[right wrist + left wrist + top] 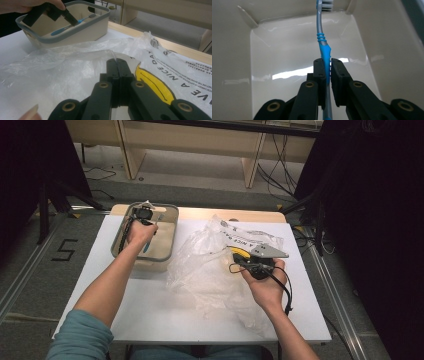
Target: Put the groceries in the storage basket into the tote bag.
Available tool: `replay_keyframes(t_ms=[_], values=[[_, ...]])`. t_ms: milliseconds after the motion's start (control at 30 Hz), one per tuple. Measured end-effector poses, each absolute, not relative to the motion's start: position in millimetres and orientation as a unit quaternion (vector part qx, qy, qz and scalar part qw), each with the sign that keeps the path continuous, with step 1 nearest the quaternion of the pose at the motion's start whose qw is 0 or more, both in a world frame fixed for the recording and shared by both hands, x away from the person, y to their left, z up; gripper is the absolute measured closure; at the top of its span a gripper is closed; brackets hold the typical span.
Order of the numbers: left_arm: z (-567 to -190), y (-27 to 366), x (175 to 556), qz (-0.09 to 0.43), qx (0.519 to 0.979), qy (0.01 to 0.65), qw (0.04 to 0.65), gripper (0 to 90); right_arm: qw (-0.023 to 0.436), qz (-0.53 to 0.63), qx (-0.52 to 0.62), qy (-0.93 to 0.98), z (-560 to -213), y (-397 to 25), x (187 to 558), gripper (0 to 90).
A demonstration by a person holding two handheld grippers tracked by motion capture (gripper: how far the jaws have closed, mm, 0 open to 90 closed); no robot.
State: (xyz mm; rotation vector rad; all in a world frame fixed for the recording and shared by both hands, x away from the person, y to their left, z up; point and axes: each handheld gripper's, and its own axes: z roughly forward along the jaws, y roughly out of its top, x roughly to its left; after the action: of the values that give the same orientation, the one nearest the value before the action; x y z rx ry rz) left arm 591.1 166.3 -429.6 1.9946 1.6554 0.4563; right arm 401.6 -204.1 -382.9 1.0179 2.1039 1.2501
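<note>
A blue and grey toothbrush (322, 40) is pinched by its handle in my left gripper (326, 65), head pointing away toward the far wall. The gripper holds it down inside a beige bin (175, 232) at the table's back left; the brush (146, 245) shows there below the hand. My right gripper (117, 61) is shut on a thin fold of a clear plastic bag (62, 72) with a yellow print and black lettering. The bag (200, 265) lies crumpled across the table's middle, and my right gripper (234, 266) holds it from the right side.
The bin (82, 31) has a grey rim and holds only the toothbrush (60, 30) and my left gripper (73, 23). White tabletop (150, 310) lies bare toward the front. A wooden strip runs along the table's back edge, with black drapes at both sides.
</note>
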Motion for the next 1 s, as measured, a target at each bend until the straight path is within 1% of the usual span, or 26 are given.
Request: replay_keyframes(t_ms=[433, 700, 1000], values=[[-403.6, 176.7, 575.4, 0.187, 0.721, 0.599, 0.293, 82.4, 0.241, 0.458, 0.373, 0.770, -384.1, -203.8, 401.7, 90.0], [-389.5, 180.0, 561.8, 0.189, 0.718, 0.588, 0.320, 82.4, 0.241, 0.457, 0.375, 0.770, -384.1, -204.0, 401.1, 90.0], [-382.4, 179.9, 545.0, 0.185, 0.719, 0.573, 0.348, 82.4, 0.243, 0.456, 0.374, 0.770, -384.1, -204.2, 401.1, 90.0]])
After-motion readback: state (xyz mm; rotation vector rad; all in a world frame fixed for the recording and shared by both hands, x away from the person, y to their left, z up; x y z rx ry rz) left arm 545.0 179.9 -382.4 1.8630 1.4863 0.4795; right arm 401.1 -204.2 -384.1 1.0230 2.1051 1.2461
